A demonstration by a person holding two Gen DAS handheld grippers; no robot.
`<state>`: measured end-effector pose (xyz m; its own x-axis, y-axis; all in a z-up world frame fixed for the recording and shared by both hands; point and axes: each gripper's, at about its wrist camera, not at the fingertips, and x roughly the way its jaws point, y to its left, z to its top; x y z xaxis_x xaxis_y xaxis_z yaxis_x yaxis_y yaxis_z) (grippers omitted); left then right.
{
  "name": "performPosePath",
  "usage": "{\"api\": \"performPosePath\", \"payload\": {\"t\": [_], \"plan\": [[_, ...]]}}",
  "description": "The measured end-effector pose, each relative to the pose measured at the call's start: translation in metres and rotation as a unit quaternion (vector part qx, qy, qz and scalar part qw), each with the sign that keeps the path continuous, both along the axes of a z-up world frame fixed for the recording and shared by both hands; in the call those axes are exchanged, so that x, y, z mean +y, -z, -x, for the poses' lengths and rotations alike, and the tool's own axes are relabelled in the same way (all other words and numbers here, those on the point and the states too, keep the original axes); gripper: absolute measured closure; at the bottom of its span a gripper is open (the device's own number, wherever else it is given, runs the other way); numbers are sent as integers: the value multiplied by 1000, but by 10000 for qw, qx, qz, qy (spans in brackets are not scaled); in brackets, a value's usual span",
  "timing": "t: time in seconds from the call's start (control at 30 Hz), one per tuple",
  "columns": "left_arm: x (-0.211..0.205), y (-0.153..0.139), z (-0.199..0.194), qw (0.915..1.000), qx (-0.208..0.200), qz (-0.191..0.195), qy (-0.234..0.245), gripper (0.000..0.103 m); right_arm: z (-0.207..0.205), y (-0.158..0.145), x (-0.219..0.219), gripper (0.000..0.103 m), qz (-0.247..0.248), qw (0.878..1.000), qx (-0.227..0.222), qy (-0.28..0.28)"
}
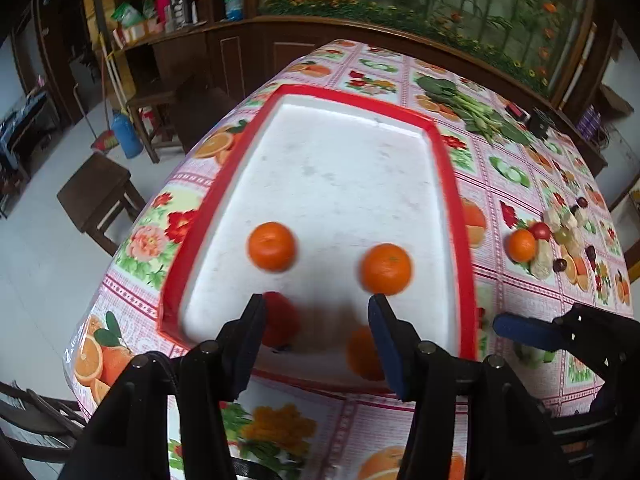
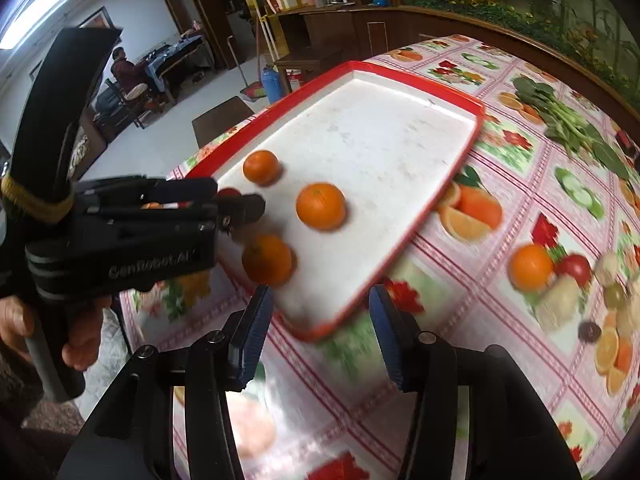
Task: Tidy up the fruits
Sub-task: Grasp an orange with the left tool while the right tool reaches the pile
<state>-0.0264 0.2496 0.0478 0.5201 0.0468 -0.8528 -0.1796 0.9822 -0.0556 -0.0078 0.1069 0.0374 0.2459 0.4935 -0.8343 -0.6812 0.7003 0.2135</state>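
A white tray with a red rim [image 1: 360, 98] [image 2: 476, 112] lies on the flowered tablecloth. In it lie three oranges [image 1: 272, 246] [image 1: 386, 269] [image 1: 362, 354] and a red tomato [image 1: 280, 318]. In the right wrist view the oranges show too [image 2: 261, 167] [image 2: 321, 206] [image 2: 267, 259]. My left gripper [image 1: 318, 330] [image 2: 236, 210] is open over the tray's near end, between the tomato and the nearest orange. My right gripper [image 2: 320, 330] [image 1: 520, 332] is open and empty above the tray's near right corner. A loose pile of fruit [image 1: 556, 240] [image 2: 568, 284] lies on the cloth to the right.
Leafy green vegetables [image 1: 468, 110] [image 2: 560, 116] lie at the far right of the table with a dark box [image 1: 540, 122] beside them. Wooden stools [image 1: 100, 196] and a blue bottle [image 1: 126, 136] stand on the floor at left. A wooden cabinet runs behind the table.
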Motion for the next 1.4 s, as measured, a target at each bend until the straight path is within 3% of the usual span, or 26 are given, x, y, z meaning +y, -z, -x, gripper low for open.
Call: {"api": "performPosePath", "payload": {"t": [0.27, 0.43, 0.6, 0.73, 1.07, 1.1, 1.23, 1.4], "plan": [[-61, -9, -8, 9980, -39, -14, 627, 47, 2, 6, -72, 53, 57, 9983, 85, 581], [-115, -5, -20, 9922, 75, -36, 1240, 47, -5, 12, -135, 53, 6, 9914, 211, 1290], [-151, -2, -46, 9891, 112, 7, 1467, 47, -11, 15, -188, 52, -158, 9820, 342, 1849], [-165, 7, -71, 9905, 221, -5, 1359, 47, -13, 18, -216, 52, -281, 9761, 450, 2108], [-166, 37, -107, 9942, 491, 480, 824, 50, -18, 22, -249, 51, -476, 9712, 503, 2282], [-167, 36, -105, 9951, 370, 436, 812, 63, -22, 20, -253, 51, -489, 9707, 459, 2308], [-174, 35, -103, 9947, 320, 342, 913, 64, -47, 11, -267, 51, -562, 9664, 267, 2494], [-165, 33, -96, 9938, 414, 590, 852, 65, -90, 9, -262, 51, -453, 9690, 54, 2430]]}}
